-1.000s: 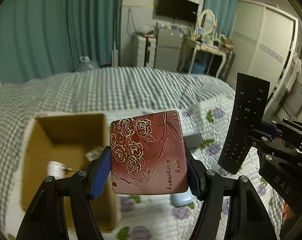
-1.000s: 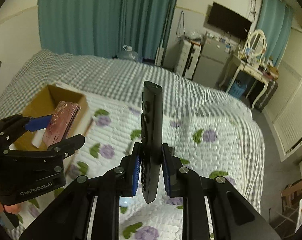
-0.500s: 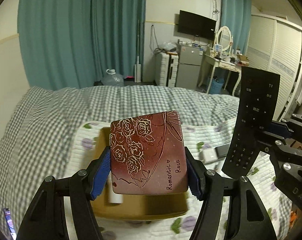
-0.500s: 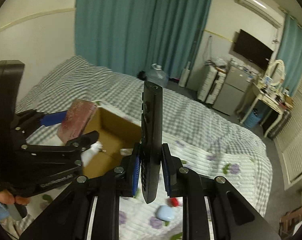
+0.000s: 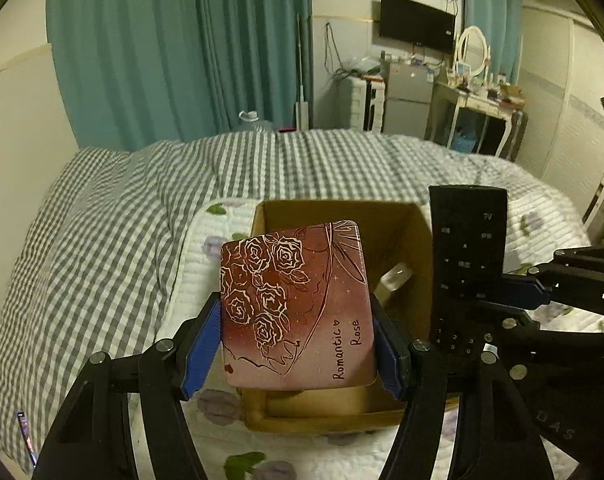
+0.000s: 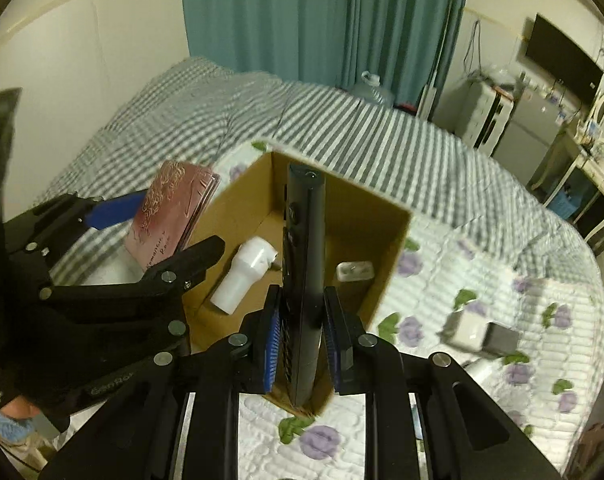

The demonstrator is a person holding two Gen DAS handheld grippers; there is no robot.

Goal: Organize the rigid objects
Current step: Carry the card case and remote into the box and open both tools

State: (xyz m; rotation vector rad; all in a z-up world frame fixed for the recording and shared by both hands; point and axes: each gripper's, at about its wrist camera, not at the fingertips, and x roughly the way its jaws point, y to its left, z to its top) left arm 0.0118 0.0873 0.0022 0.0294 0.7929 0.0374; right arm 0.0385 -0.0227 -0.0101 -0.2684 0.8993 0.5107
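The left hand-held gripper (image 5: pixel 298 344) clamps a rose tin (image 5: pixel 296 308) by its side edges just ahead of the box (image 5: pixel 334 412), and the right hand-held gripper (image 6: pixel 302 340) pinches a remote (image 6: pixel 304 280) over the box opening. The remote stands on end, long axis running up from the fingers, buttons facing left. Released from here, it could topple onto the bottle (image 6: pixel 244 276) below or catch the box wall, while the tin might strike the near rim.

bed (image 6: pixel 382 128) | on it: cardboard box (image 6: pixel 386 240), white charger (image 6: pixel 464 328), dark block (image 6: pixel 502 338)
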